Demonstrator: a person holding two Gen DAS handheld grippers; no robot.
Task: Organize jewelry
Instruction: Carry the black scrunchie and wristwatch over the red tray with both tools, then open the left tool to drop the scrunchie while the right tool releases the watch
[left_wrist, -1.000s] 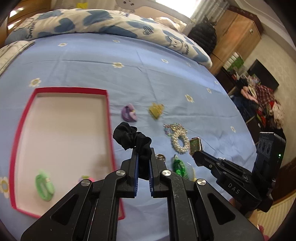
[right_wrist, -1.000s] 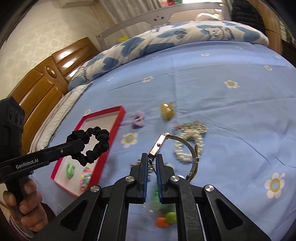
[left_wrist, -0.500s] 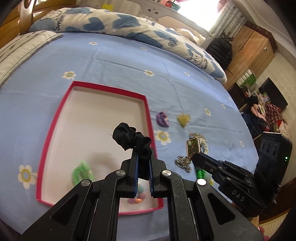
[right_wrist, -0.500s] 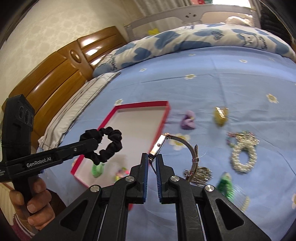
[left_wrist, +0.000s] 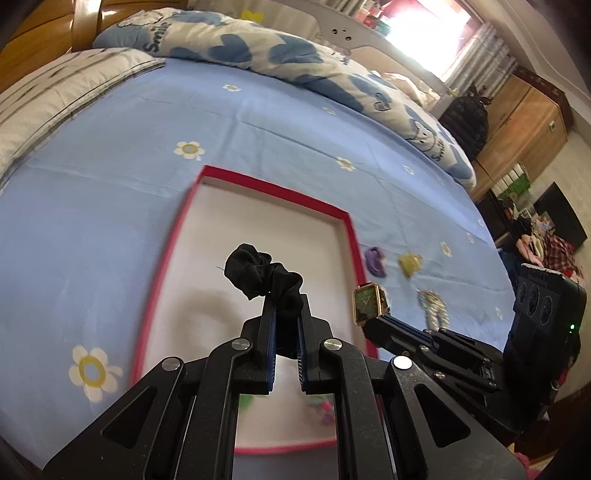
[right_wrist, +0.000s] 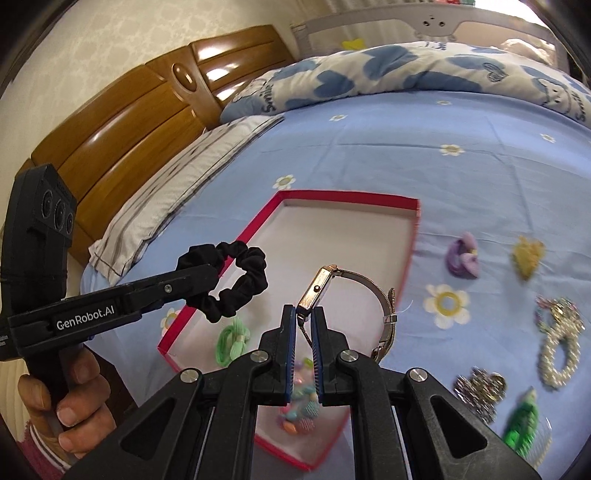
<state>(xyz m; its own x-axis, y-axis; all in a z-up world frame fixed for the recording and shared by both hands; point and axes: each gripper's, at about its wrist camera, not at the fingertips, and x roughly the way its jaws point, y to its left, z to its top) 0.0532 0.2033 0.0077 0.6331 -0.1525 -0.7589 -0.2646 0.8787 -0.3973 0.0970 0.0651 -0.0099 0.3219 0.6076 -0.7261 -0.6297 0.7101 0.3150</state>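
One red tray (right_wrist: 376, 196), one watch (right_wrist: 317, 287), two scrunchies: black (right_wrist: 236, 284), green (right_wrist: 231, 341)

A home bedroom: a bed (right_wrist: 369, 155) with flowered blue sheet, wooden headboard (right_wrist: 147, 110), heart-print duvet (right_wrist: 388, 70), wooden wardrobe (left_wrist: 524, 122) at far right.

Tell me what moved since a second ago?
Both hand-held grippers swung over from the loose jewelry to above the red tray. The left hand-held gripper still pinches the black scrunchie, the right hand-held gripper still pinches the watch. Nothing was dropped; the bed pieces stayed put.
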